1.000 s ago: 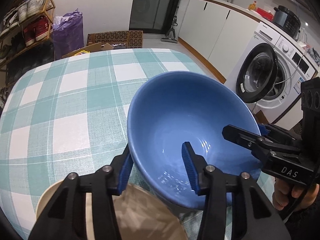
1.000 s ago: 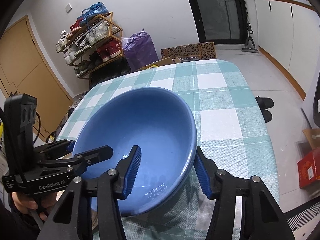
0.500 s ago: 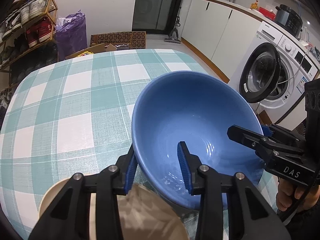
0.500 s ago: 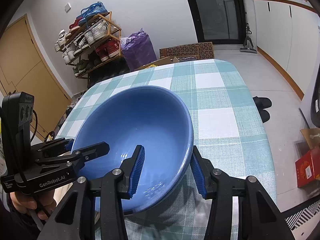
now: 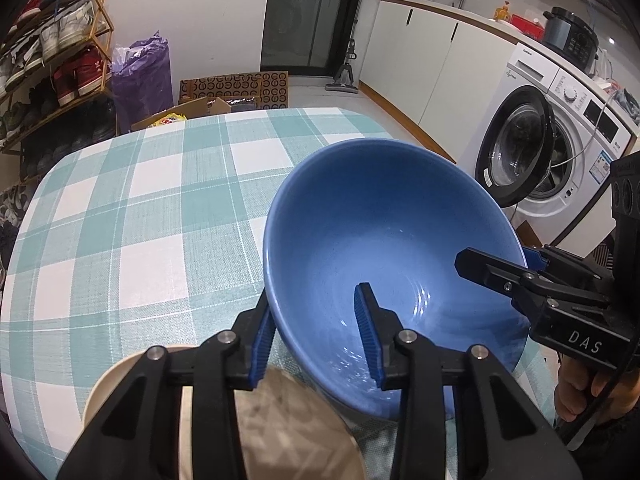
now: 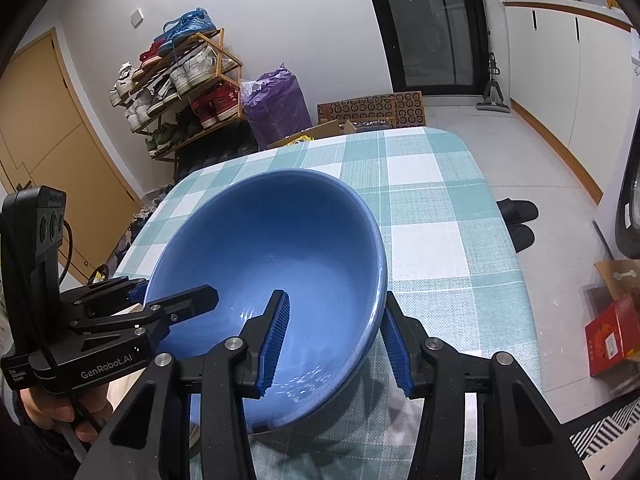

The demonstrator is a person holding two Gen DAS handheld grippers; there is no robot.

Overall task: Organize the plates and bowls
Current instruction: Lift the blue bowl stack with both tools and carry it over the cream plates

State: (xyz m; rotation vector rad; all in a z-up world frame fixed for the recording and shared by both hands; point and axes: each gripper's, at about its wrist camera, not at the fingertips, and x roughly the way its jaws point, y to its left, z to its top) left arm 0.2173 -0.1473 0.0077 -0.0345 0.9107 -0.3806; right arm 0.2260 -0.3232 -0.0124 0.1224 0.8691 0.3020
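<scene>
the bowl (image 5: 392, 240) sits above the near part of the table (image 5: 140, 208), with the left gripper (image 5: 316, 332) at its left rim, one finger inside and one outside, and the right gripper (image 6: 336, 332) likewise astride its right rim. a plate (image 5: 116, 384) lies on the table under the left gripper, just beside the bowl. behind the table stand a shoe rack (image 6: 180, 92), a bag (image 6: 276, 104) and boxes (image 6: 372, 110), and a washing machine (image 5: 548, 152) stands to its right.

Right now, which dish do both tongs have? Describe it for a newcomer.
On the teal-and-white checked tablecloth, near its front edge, sits a large blue bowl. Left tongs and right tongs each straddle its rim. Its beige neighbour is smaller.
</scene>
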